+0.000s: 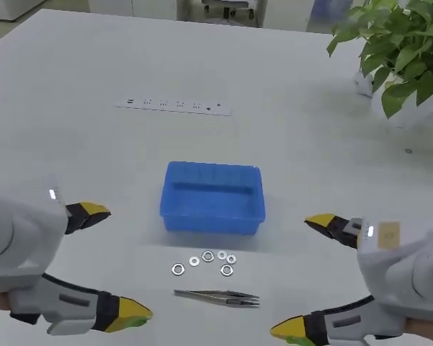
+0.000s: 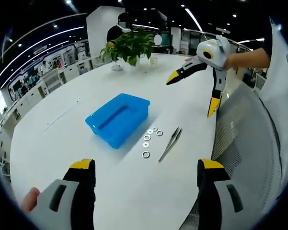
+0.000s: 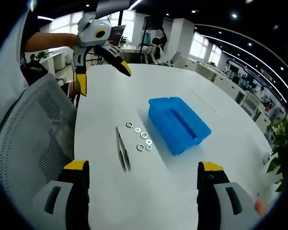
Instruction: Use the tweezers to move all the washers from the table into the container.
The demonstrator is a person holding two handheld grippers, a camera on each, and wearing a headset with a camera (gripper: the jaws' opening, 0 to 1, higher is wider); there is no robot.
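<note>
White table lies under the left gripper and right gripper, both hovering, jaws wide apart.

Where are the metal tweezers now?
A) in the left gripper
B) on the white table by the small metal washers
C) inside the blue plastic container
B: the metal tweezers lie flat on the white table, beside the small metal washers, untouched.

Washers between container and tweezers
</note>
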